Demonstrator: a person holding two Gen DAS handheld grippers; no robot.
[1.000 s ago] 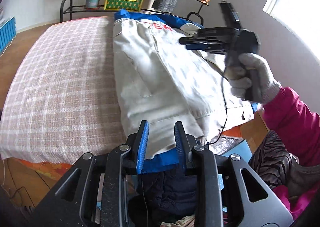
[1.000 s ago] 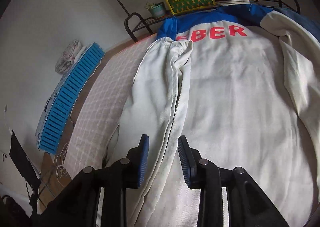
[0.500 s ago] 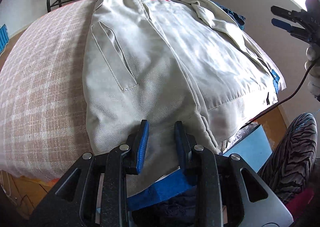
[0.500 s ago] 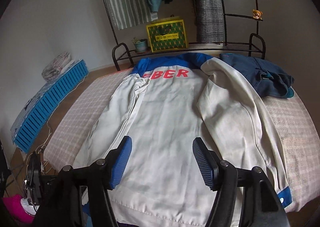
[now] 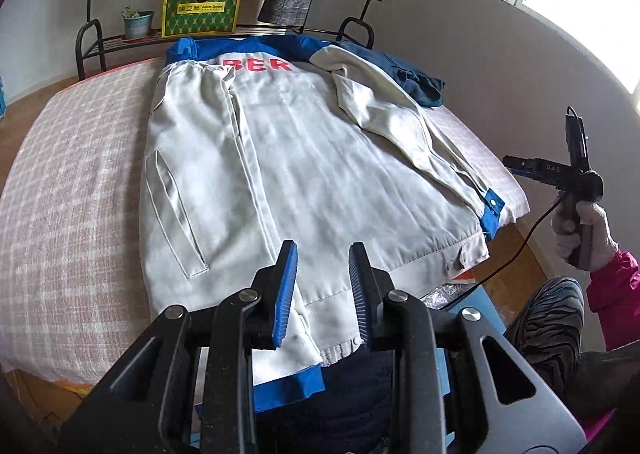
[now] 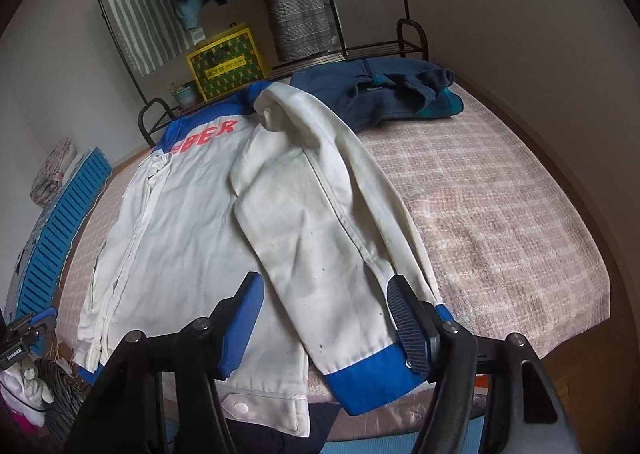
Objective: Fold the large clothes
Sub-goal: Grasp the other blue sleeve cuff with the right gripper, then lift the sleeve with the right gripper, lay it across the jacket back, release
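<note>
A white jacket with a blue collar, blue cuffs and red letters lies back up on the pink checked bed. Both sleeves are folded in over its back. My left gripper hovers over the near hem, jaws narrowly apart, with the cloth seen through the gap and not pinched. My right gripper hangs above the right sleeve near its blue cuff. Its jaws stand wide and are closing, and the pads do not touch the sleeve. In the left wrist view a gloved hand holds the right gripper off the bed's right edge.
A dark blue garment lies bunched at the bed's far right. Behind the bed stands a black metal rack with a yellow-green box, a plant pot and hanging clothes. A blue slatted crate lies on the floor at left.
My right gripper drew back from over the jacket's left sleeve to the near right corner by the other sleeve's cuff, and its jaws widened. My left gripper slid right along the hem.
</note>
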